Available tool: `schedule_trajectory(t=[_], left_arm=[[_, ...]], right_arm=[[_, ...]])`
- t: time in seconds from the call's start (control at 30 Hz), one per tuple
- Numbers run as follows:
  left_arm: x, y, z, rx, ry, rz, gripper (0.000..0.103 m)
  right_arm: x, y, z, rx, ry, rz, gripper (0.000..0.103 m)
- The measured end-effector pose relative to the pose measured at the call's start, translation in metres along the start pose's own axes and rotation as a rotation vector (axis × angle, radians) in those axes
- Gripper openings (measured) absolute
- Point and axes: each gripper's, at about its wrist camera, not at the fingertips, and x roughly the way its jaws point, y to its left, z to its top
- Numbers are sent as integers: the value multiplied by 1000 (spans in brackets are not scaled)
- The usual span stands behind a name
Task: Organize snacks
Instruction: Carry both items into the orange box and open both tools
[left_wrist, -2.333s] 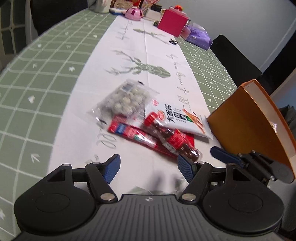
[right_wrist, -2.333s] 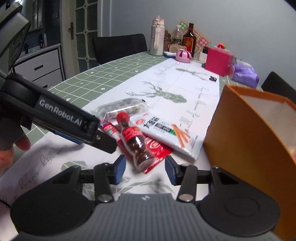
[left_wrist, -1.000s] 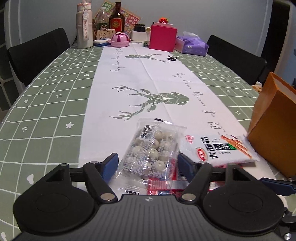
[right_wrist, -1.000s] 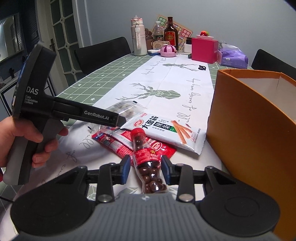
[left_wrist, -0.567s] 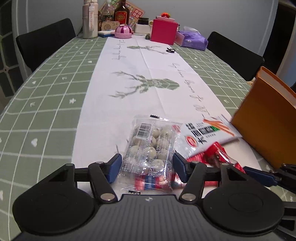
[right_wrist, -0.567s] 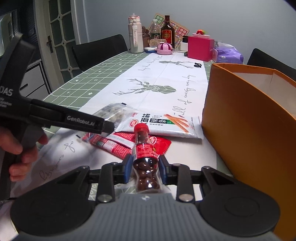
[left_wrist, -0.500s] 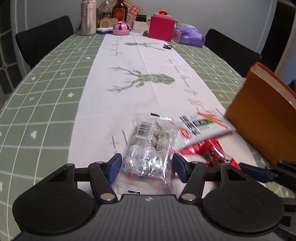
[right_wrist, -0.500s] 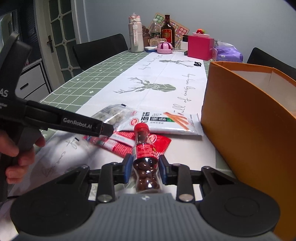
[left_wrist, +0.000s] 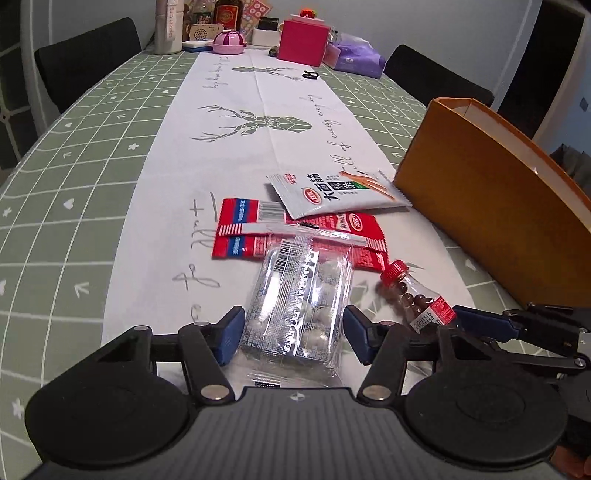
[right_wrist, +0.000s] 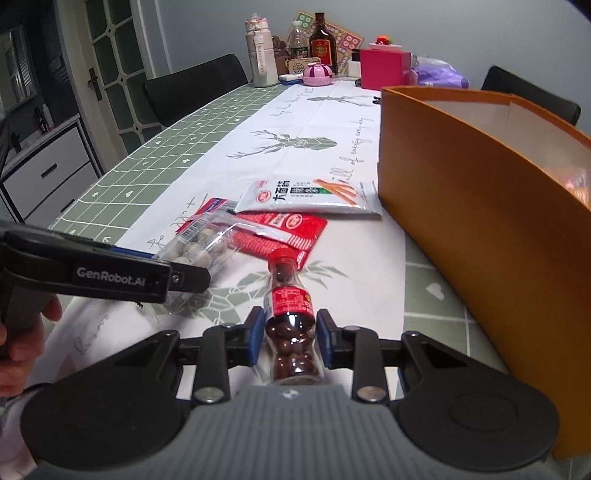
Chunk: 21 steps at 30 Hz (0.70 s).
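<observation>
My left gripper (left_wrist: 293, 334) is closed on a clear packet of white candy balls (left_wrist: 299, 295), held just above the table; it also shows in the right wrist view (right_wrist: 199, 251). My right gripper (right_wrist: 290, 338) is shut on a small red-capped bottle of chocolate balls (right_wrist: 290, 306), also seen in the left wrist view (left_wrist: 413, 295). A red snack packet (left_wrist: 258, 229) and a white snack packet (left_wrist: 336, 190) lie on the white table runner. An open orange box (right_wrist: 480, 206) stands at the right, beside both grippers.
The table has a green checked cloth (left_wrist: 74, 155). At its far end stand a pink box (left_wrist: 303, 40), a purple bag (left_wrist: 356, 57), bottles (right_wrist: 323, 44) and a pink round container (left_wrist: 229, 38). Black chairs (right_wrist: 195, 92) stand around it.
My left gripper has closed on the candy packet and pulled it back off the pile. My right gripper has closed on the chocolate bottle and drawn it toward me.
</observation>
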Motion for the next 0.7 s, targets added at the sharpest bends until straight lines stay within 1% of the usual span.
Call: schedule_trajectory(t=[0.07,0.13,0.3,0.47,0.6,0.7], left_arm=[[-7,-4,-4,4,-1,3,66],[-14,-8,-7,0,-3,-9,66],[-35,-21,-6,0,-21,-22,66],[-50,-34,5,-6,-21,-40,66],[-58,-48,18,16,-35,-41,66],[-63,-61,31,34,-49,-60,66]], right_arm=[[-8,-3,-2,10,-8,5,29],[-17,-5,-3,10,-20,9,29],[-43,-9,-1,12,-49,26,29],[-68,-12,10,-19,-77,9,29],[-86,-18,23,-62,-100,-7,29],[-96,-26,34,-93,-106,-36,28]])
